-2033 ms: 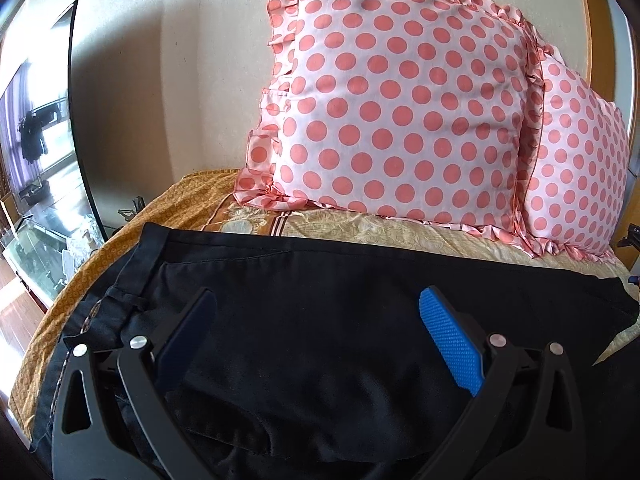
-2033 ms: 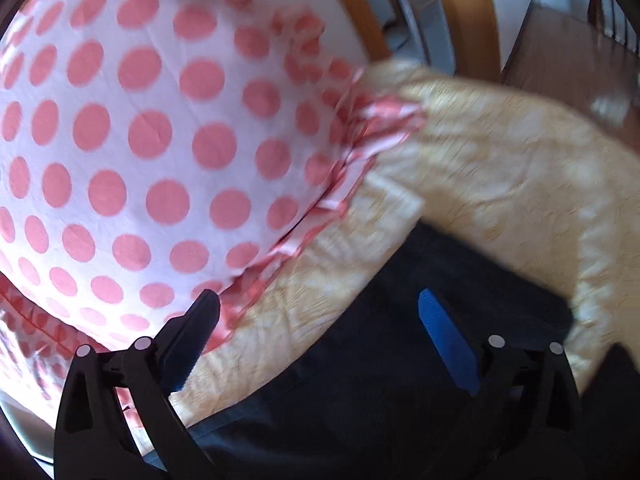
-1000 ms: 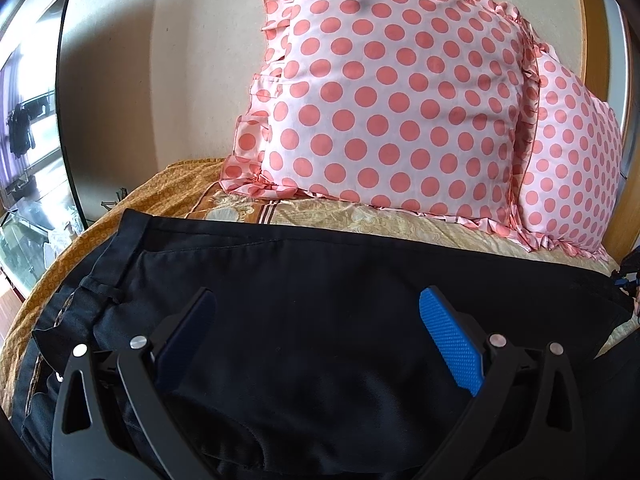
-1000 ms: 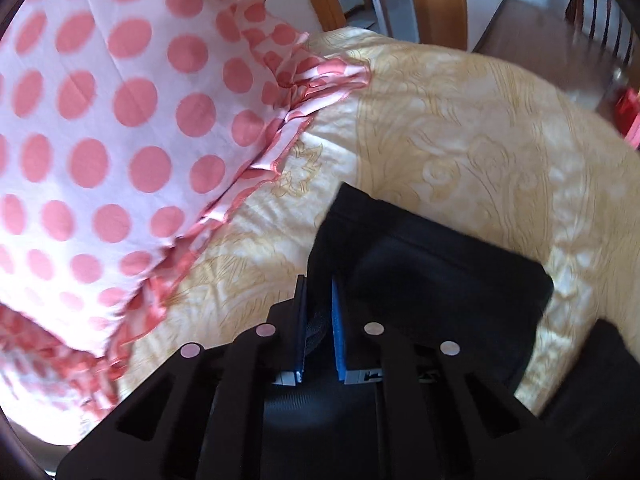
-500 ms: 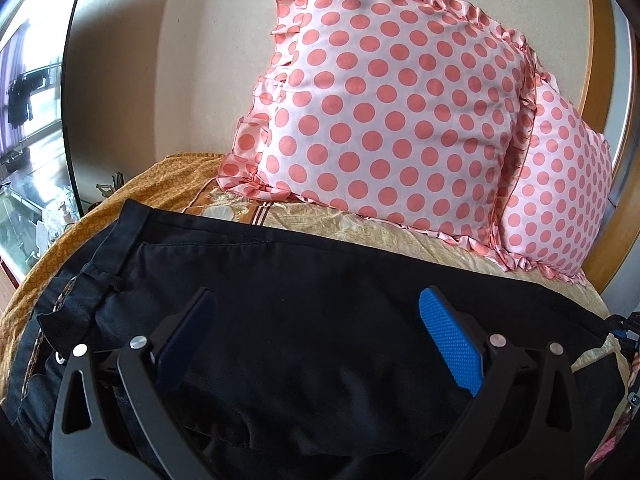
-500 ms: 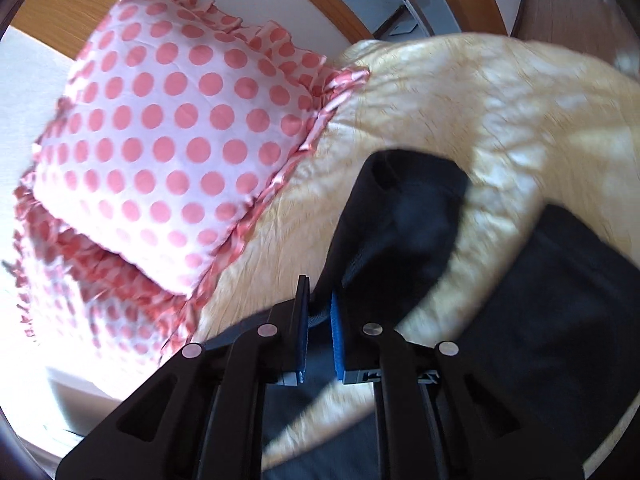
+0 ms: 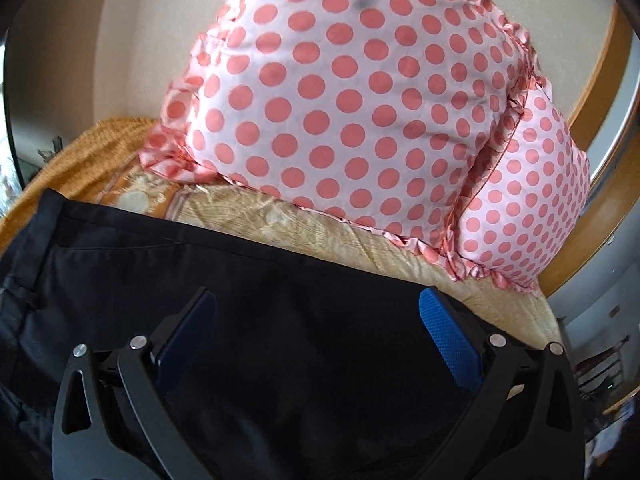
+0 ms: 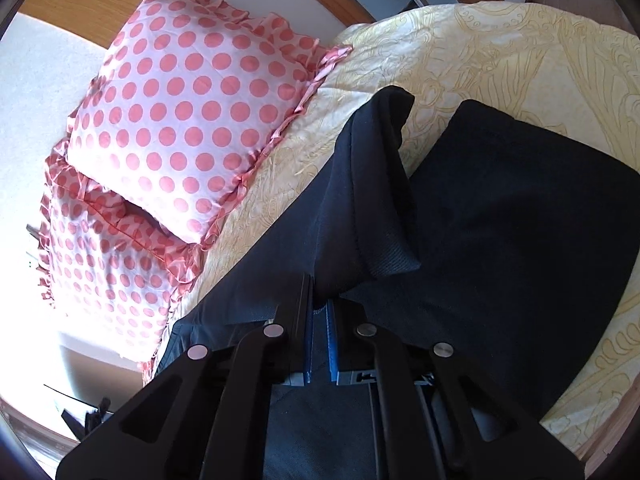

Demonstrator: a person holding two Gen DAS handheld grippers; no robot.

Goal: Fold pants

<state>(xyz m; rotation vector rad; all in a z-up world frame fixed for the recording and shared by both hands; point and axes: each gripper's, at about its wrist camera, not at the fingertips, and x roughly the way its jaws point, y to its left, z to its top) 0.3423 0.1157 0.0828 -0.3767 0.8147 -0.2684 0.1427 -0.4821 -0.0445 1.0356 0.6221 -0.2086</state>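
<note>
Black woven-fabric pants (image 7: 280, 300) fill the lower half of the left wrist view, spread flat on a bed with a yellow patterned bedspread (image 7: 320, 232). Their waistband end lies at the left edge. The left claw (image 7: 316, 332) hangs just above the cloth with its jaws spread wide, grasping nothing. Behind the pants, a large pink pillow with coral polka dots and a ruffled edge (image 7: 352, 100) leans against the wall, with a second matching pillow (image 7: 532, 200) tucked beside it.

From the right wrist view, the right claw (image 8: 319, 320) is clenched on a pant leg, its blue pads (image 8: 331, 336) pinching a raised fold of the black pants (image 8: 372, 200). The other leg lies flat on the yellow bedspread (image 8: 500, 52), just beside the lifted one. Both dotted pillows (image 8: 188, 120) sit to the left.
</note>
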